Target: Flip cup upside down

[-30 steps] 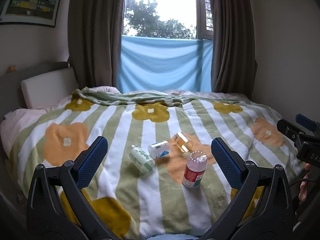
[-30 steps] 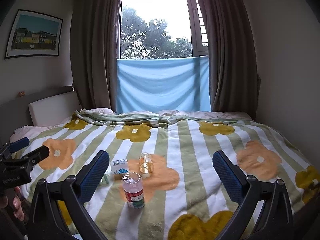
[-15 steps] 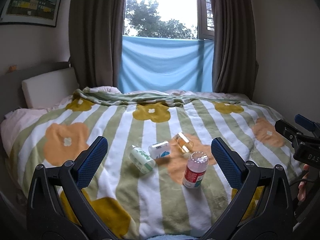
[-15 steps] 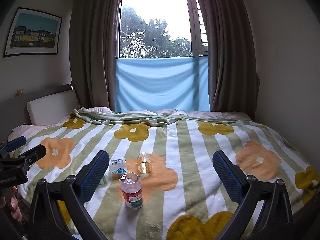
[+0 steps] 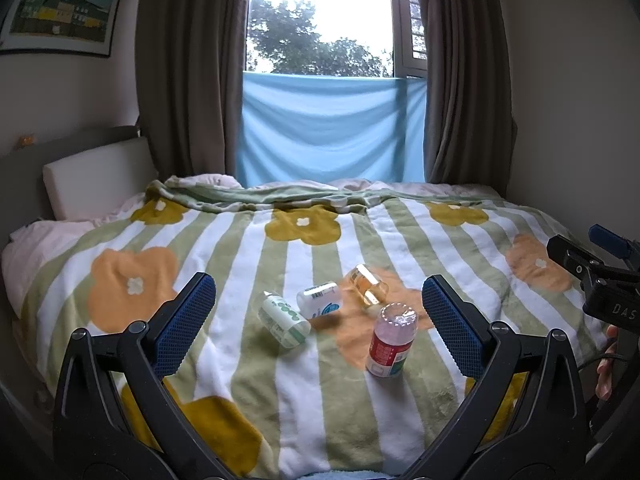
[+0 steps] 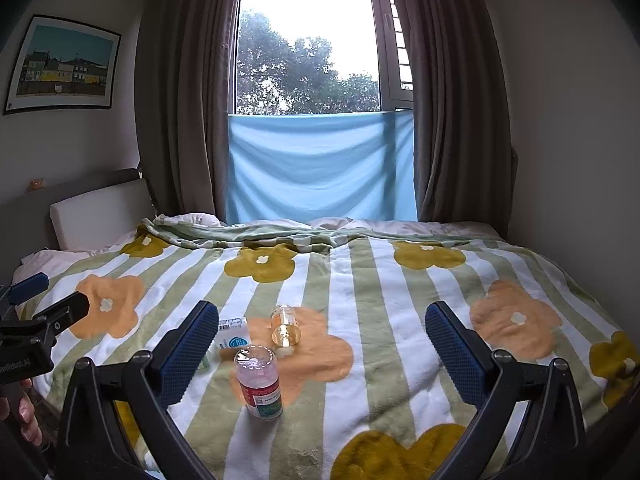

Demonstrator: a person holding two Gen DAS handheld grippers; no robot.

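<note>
A small clear amber cup (image 5: pixel 368 290) (image 6: pixel 285 326) lies on its side on the flower-patterned blanket (image 5: pixel 304 380) (image 6: pixel 372 360). Just in front of it stands a clear plastic bottle with a red label (image 5: pixel 391 340) (image 6: pixel 259 382). My left gripper (image 5: pixel 316 292) is open and hovers over the bed's near edge, holding nothing; the cup and the bottle appear between its blue pads. My right gripper (image 6: pixel 320 320) is open too and holds nothing; the cup and bottle appear near its left finger (image 6: pixel 188 352).
A white and green bottle (image 5: pixel 284 320) and a white and blue bottle (image 5: pixel 320 300) (image 6: pixel 233 332) lie on their sides left of the cup. A person's hand (image 5: pixel 606 364) (image 6: pixel 24 412) shows at the frame edges. Pillows, curtains and a window stand beyond the bed.
Both views drift only slightly. Nothing on the blanket has moved and both grippers stay open.
</note>
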